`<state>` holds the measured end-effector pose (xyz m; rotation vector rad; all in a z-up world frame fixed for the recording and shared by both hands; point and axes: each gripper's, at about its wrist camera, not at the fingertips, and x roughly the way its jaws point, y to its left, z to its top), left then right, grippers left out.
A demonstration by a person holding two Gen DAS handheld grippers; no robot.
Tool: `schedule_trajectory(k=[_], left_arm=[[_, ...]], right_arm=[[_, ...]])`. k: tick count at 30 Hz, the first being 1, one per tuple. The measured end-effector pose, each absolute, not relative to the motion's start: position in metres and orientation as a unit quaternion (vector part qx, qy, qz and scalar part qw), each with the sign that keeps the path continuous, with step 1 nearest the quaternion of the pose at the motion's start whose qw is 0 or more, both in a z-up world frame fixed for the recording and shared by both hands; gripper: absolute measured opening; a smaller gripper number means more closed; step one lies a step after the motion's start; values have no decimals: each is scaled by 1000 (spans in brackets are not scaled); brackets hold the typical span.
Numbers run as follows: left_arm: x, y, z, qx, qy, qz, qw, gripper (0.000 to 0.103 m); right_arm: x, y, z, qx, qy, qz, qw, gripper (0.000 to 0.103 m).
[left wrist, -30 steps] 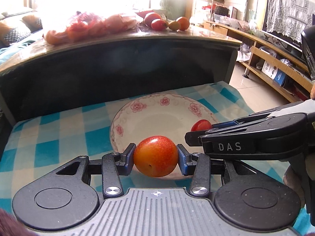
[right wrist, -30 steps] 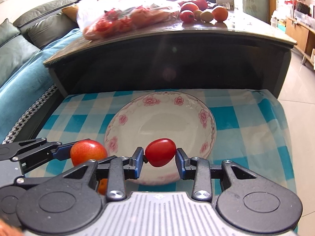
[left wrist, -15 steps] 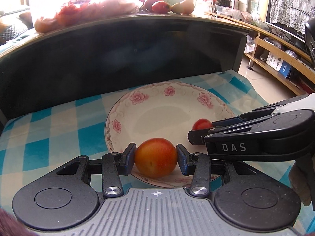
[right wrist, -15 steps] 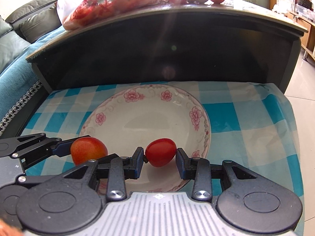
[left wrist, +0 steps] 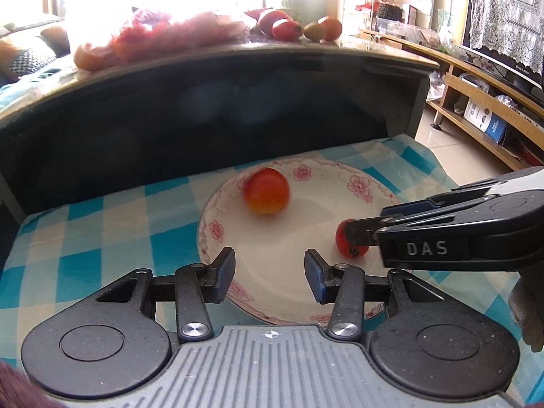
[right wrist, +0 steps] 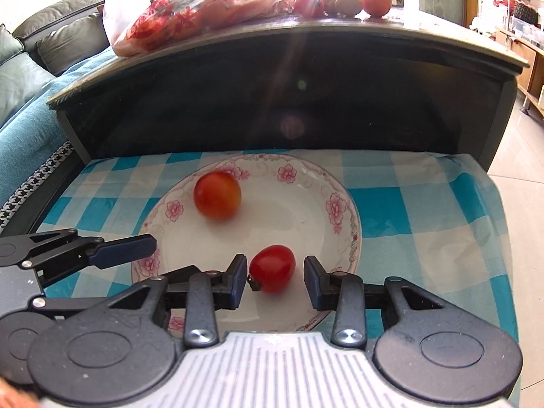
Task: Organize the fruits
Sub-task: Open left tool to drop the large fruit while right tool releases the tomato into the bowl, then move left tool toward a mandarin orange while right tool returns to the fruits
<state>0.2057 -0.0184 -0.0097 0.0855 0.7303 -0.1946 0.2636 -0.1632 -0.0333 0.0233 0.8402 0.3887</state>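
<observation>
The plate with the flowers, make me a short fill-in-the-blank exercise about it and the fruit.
1. The number of fruits lying in the plate is ____.
2. The cloth under the plate is checked white and ____.
3. The small red fruit lies between the fingers of the ____ tool.
4. The larger, red-orange fruit is held by ____ tool.

Missing words: two; blue; right; neither

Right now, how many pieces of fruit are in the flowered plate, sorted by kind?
Round orange-red fruit: 1
Small oval red tomato: 1
Total in the plate: 2
Neither is gripped; the tomato lies between the right tongs, pads clear of it.
</observation>
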Motion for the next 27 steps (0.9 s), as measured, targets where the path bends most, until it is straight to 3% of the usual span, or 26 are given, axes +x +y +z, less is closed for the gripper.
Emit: schedule_trajectory(k=[27], left_arm=[[144,1,16,37,348,-99,932,63]], right_arm=[[198,-170,-1,5,395,177,901,40]])
